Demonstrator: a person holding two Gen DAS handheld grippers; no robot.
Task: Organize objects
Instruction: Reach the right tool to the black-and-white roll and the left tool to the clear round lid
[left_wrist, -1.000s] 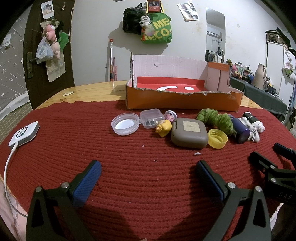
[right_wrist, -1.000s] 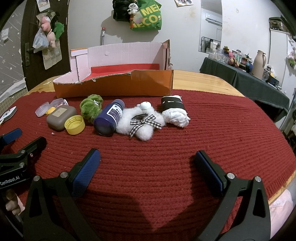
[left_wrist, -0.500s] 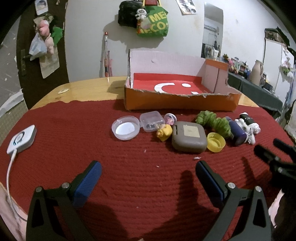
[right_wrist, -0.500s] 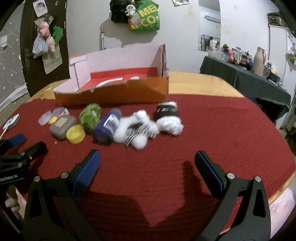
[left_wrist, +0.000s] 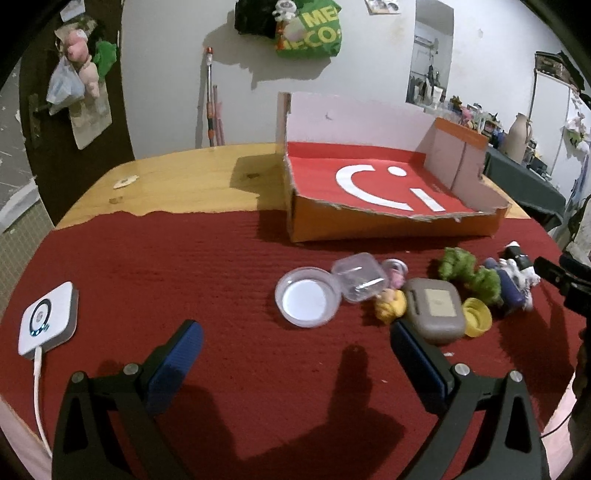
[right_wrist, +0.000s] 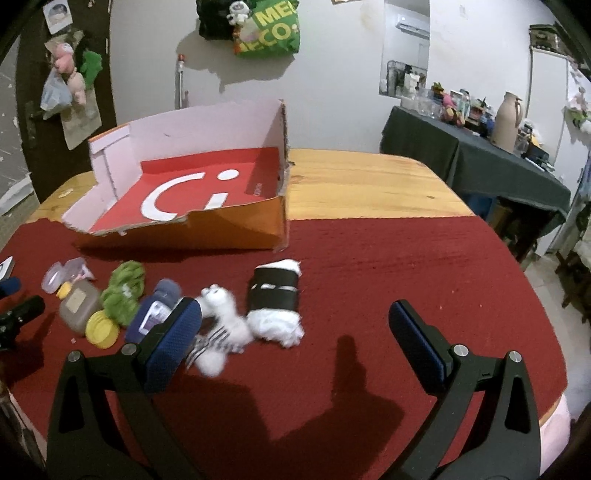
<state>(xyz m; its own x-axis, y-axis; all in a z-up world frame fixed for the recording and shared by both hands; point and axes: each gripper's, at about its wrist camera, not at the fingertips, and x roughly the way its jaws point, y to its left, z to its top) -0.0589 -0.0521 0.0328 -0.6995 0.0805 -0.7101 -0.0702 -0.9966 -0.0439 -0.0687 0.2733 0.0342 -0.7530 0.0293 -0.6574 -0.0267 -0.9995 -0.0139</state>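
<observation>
Both tools spread wide and empty above the red mat: left tool faces the clear round lid and grey case, right tool hangs near the white plush toy and black-banded roll. Small things lie in a loose row on the counter, just in front of the empty orange cardboard tray. Likely staged there so each piece needs only a short lift over the torn low front wall.

A dark red ribbed cloth was noted over a pale wooden table. The box was orange outside, red inside with white marks. Nearby: a yellow cap, a grey-brown case, a green fuzzy toy, a navy bottle.
</observation>
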